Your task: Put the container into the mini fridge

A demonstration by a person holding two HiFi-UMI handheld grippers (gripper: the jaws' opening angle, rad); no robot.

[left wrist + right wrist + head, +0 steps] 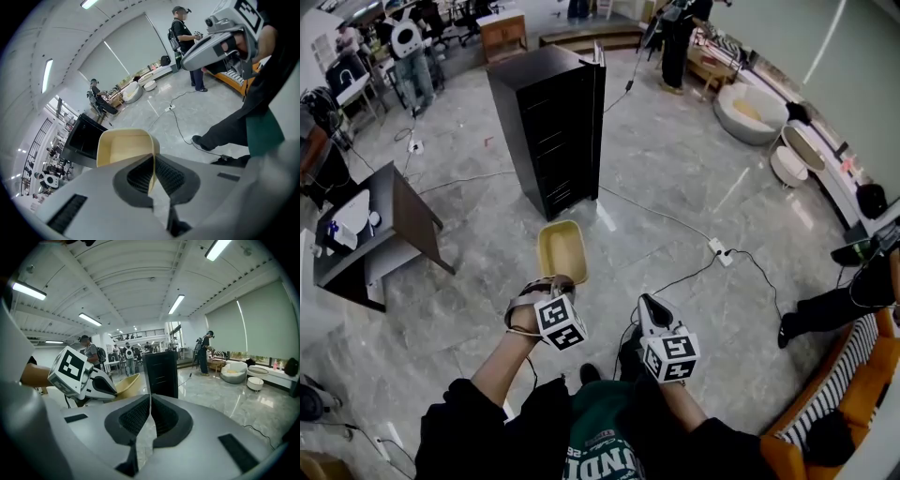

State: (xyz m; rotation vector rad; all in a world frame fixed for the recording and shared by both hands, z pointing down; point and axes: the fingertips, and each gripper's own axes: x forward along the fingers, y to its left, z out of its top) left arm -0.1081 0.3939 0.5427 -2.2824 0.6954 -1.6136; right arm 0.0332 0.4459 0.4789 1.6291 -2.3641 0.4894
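At the bottom of the head view the person wears black sleeves (455,433) and a dark green top (602,427) with pale lettering across the chest. The left gripper (562,281) and right gripper (645,302) have pale grey shells, each carrying a white cube (560,322) printed with black square markers. Dark ribbed pads (165,419) line their jaws.

Three views, all sharing mini fridge (548,131)
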